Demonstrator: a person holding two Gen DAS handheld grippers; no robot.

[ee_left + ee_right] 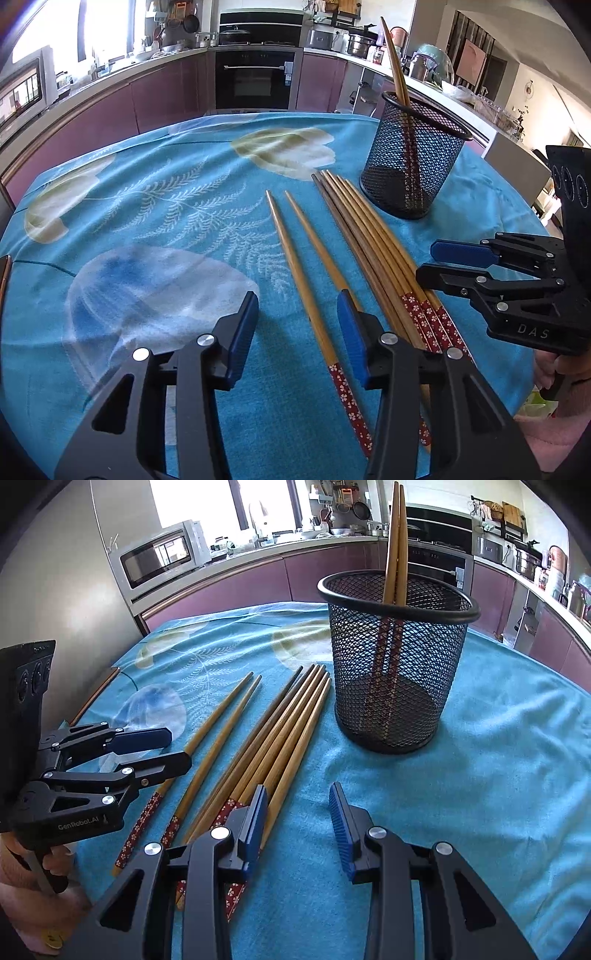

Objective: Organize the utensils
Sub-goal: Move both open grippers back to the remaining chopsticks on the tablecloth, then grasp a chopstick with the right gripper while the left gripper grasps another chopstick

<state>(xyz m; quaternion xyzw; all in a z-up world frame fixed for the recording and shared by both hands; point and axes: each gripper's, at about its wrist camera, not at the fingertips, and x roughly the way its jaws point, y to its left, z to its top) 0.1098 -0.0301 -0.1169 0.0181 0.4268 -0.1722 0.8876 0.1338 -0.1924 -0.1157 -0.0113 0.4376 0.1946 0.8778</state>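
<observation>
Okay, left wrist view: my left gripper is open over one chopstick of two loose ones; bundle lies right, mesh holder far right. Right wrist view: my right gripper is open, empty, just right of the bundle; holder has two chopsticks.

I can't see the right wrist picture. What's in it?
The open right gripper hovers over loose chopsticks on a blue tablecloth. Two more stand in a black mesh cup. The left gripper is nearby.
</observation>
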